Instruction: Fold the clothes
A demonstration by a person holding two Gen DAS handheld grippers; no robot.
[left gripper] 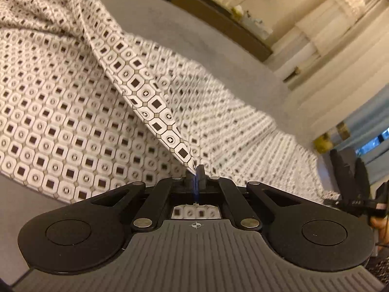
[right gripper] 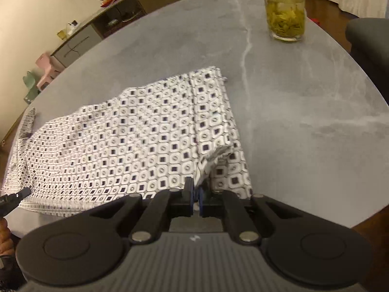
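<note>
Currently, garment: a white patterned cloth (right gripper: 136,143) printed with dark squares lies spread on the grey marbled table (right gripper: 304,102), near its front edge; which kind of clothing it is cannot be told.
Left gripper (left gripper: 196,170): fingers pressed together on a narrow strip of the cloth's edge, which rises taut from the pads toward a raised far corner.
Right gripper (right gripper: 196,189): fingers nearly closed, pinching a small bunched corner of the cloth at its right side.
Step in hand: both held corners look to be carried over the flat part of the garment to lay a fold, judging by how the fabric drapes.
Slip risk: each grip bites only a thin bit of fabric, so a sharp pull could drag it out of the pads.
Skew risk: if one hand lowers ahead of the other, the fold would land crooked or wrinkled.
Drag risk: pulling toward the table's near edge could slide the whole cloth off.
Bystander: a glass of green tea (right gripper: 285,14) stands well apart at the far right, so only a wide sweep of fabric would threaten it.
</note>
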